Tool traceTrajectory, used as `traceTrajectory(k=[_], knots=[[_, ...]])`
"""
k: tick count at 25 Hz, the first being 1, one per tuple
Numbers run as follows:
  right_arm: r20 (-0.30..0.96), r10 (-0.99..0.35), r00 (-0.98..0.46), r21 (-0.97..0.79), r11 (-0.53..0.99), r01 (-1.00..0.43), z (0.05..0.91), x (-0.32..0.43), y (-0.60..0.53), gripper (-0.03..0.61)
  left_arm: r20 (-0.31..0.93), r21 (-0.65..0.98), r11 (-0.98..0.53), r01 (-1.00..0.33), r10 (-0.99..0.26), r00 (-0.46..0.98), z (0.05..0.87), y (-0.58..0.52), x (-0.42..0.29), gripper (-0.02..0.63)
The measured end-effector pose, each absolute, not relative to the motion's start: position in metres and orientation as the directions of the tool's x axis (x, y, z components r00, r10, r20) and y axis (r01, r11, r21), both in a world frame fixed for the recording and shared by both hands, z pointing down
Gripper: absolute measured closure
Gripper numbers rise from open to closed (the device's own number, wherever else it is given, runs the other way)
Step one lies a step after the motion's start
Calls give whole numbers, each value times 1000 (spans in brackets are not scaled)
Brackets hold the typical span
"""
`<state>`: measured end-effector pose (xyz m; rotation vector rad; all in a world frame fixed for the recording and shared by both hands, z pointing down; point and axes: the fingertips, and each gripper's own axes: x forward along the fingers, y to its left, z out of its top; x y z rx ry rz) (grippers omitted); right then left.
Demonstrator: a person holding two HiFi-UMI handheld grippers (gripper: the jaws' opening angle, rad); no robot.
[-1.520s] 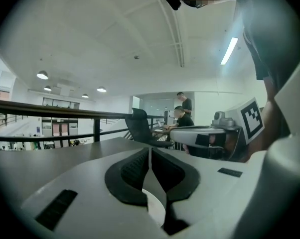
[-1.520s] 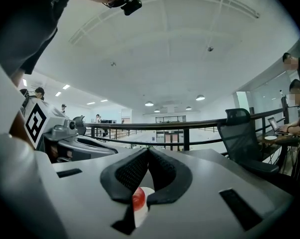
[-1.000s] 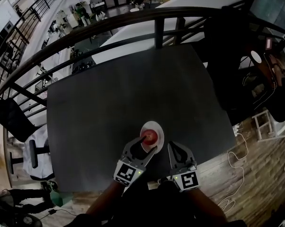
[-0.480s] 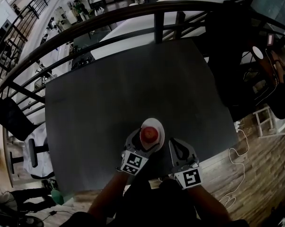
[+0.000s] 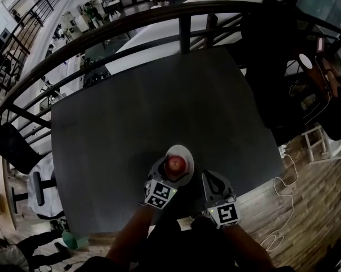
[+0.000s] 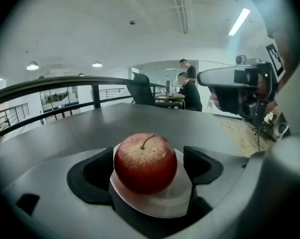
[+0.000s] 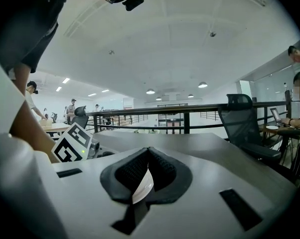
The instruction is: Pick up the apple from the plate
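A red apple (image 5: 174,164) (image 6: 145,162) stands stem up on a small white plate (image 5: 183,151) (image 6: 166,204), near the front edge of a dark table (image 5: 131,112). My left gripper (image 5: 166,176) (image 6: 146,159) is low over the plate and open. Its jaws have just been opening, and the apple sits between its black pads (image 6: 90,176) with a small gap on each side. My right gripper (image 5: 213,184) (image 7: 149,151) hovers just right of the plate, its tips together. A white sliver shows in the slit below those tips.
A black railing (image 5: 182,21) runs along the table's far edge. Beyond it is a lower floor with desks and chairs. To the right are a wooden floor with cables (image 5: 284,180) and a black chair (image 7: 247,121). People sit at a desk (image 6: 185,91) behind.
My left gripper has come down and forward, and its jaws now stand wider on both sides of the apple. The right gripper has sunk a little beside the plate.
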<state>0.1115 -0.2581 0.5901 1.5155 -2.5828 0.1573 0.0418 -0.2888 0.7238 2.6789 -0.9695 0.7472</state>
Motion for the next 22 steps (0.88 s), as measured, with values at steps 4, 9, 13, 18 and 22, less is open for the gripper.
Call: traceTrajectory(k=[4,9,13,18,22], knots=[[216,-837,-503,-25,510,-860,606,114,-255,554,534,8,-764,-646,-543,648,728,-293,44,189],[244,-835,-494,-33,502,-864,614,119,-248,555,547,6,-756,-655,-546,635,734,-296,43,189],[230,-844,-485,-30,492,-870,613,123,-249,555,559,-7,-752,-659,-550,621,733,-298,41,199],[221,-847,-483,12,498,-867,611,125,-251,555,557,-8,-749,-663,-554,619,735,-298,40,201],[229,-859,-458,13,473,-881,608,135,-252,555,543,-11,-754,-657,-556,629,726,-296,47,201]])
